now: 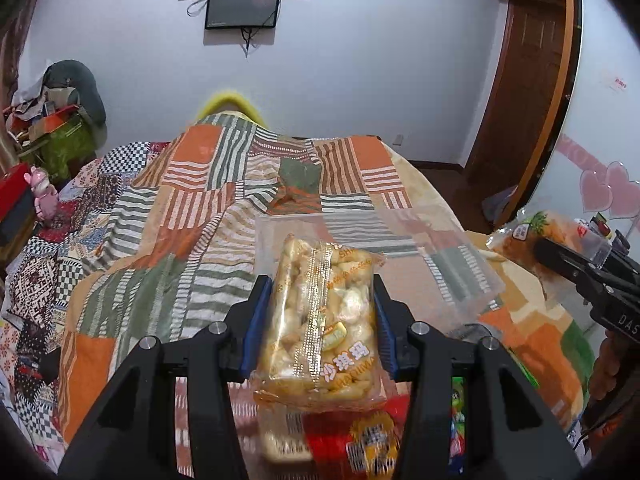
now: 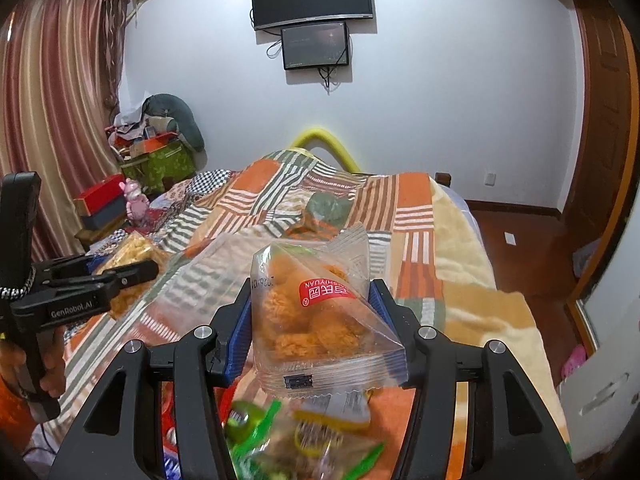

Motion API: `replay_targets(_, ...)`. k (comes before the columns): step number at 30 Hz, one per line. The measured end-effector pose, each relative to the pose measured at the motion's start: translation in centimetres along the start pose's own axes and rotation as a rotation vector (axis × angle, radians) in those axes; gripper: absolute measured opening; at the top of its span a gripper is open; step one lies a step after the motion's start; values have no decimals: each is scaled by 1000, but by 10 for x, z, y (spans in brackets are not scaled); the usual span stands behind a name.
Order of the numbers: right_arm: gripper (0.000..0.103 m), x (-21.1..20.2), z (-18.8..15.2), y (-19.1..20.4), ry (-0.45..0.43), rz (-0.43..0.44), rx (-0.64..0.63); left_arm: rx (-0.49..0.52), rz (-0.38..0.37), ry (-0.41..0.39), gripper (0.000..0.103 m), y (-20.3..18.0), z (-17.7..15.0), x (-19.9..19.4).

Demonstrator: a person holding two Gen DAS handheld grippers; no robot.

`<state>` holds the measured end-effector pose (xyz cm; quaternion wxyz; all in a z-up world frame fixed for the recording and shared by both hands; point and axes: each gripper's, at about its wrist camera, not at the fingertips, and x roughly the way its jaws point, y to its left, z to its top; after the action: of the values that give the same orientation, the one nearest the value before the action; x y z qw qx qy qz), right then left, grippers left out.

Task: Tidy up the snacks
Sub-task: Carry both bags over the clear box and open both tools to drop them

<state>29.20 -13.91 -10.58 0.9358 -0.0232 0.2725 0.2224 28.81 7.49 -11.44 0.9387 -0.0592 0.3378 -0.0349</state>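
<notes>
My left gripper point(image 1: 320, 300) is shut on a yellow sachima snack pack point(image 1: 320, 320) and holds it over the near edge of a clear plastic box point(image 1: 448, 264) on the bed. My right gripper point(image 2: 310, 304) is shut on a clear pack of orange fried snacks with a red label point(image 2: 312, 312), held above the bed. The clear box also shows in the right wrist view point(image 2: 208, 276), just ahead and left of the pack. The right gripper shows at the right of the left wrist view point(image 1: 560, 256); the left gripper shows at the left of the right wrist view point(image 2: 120, 276).
Loose snack packs lie below the grippers, red and yellow ones point(image 1: 352, 436) and green ones point(image 2: 280, 428). A patchwork quilt point(image 1: 192, 216) covers the bed. Clutter and boxes point(image 2: 156, 156) stand at the far left. A door point(image 1: 528, 80) is on the right.
</notes>
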Motion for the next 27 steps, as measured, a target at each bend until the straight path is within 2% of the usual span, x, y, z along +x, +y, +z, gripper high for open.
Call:
replay_targets(15, 51, 73, -3, -4, 166, 11, -32, 26, -34, 179, 47, -5, 16, 91)
replay_targets(22, 52, 88, -8, -7, 238, 30, -33, 46, -30, 188, 47, -10, 21, 99)
replay_targets(27, 55, 83, -8, -10, 246, 38, -19, 55, -5, 181, 48, -9, 21, 90)
